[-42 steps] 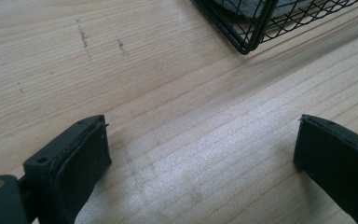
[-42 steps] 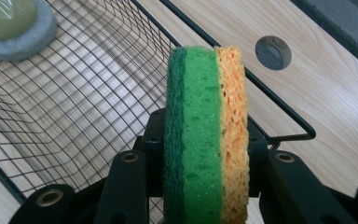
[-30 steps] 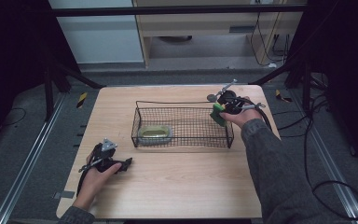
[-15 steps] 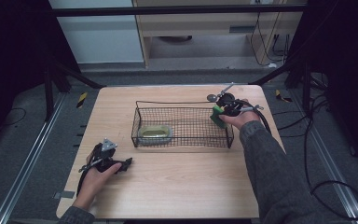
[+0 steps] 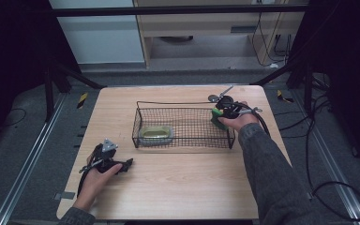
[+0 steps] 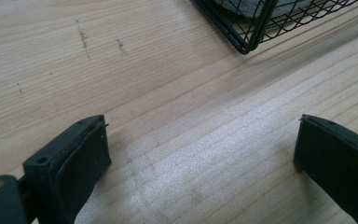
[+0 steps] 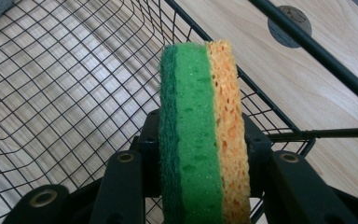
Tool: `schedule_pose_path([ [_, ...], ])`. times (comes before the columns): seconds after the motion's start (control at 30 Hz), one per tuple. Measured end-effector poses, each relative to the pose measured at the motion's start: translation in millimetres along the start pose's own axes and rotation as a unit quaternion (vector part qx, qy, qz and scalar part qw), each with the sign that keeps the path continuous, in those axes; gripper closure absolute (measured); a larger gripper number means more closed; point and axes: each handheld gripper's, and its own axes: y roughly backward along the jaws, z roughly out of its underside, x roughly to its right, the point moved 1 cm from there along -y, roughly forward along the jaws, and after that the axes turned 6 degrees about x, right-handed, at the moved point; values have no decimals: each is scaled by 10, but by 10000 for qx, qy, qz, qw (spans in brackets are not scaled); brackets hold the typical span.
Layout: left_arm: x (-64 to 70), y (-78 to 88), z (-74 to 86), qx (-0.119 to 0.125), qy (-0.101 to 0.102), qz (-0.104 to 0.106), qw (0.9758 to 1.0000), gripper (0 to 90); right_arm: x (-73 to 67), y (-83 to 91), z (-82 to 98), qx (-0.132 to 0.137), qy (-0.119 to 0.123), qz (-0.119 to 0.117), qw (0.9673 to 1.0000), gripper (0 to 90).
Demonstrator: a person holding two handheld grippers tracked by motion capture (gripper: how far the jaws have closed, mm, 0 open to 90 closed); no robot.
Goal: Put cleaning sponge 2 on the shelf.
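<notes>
A green and yellow sponge [image 7: 200,116] stands on edge between the pads of my right gripper [image 7: 204,135]. The pads press on both its faces, and the jaws have just eased open a little with the sponge still between them. In the high view this gripper [image 5: 220,115] holds the sponge [image 5: 215,116] over the right end of the black wire basket [image 5: 183,104]. My left gripper [image 5: 129,164] rests on the table at the front left. Its jaws are open with only bare wood between them [image 6: 200,158].
A flat olive-grey pad [image 5: 155,134] lies in the basket's left end, and a corner of the basket [image 6: 247,42] is close ahead of the left gripper. A small round grey disc [image 5: 212,98] sits on the table behind the basket. Cables trail off the table's right side.
The right hand with the sponge has shifted only slightly at the basket's right end. The left hand has stayed where it was.
</notes>
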Motion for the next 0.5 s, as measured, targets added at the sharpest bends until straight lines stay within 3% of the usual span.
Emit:
schedule_pose_path([
  [0.5,-1,0,0,1,-4,3,10000,22,-43,-79,-2,-49,21,19,10000,635],
])
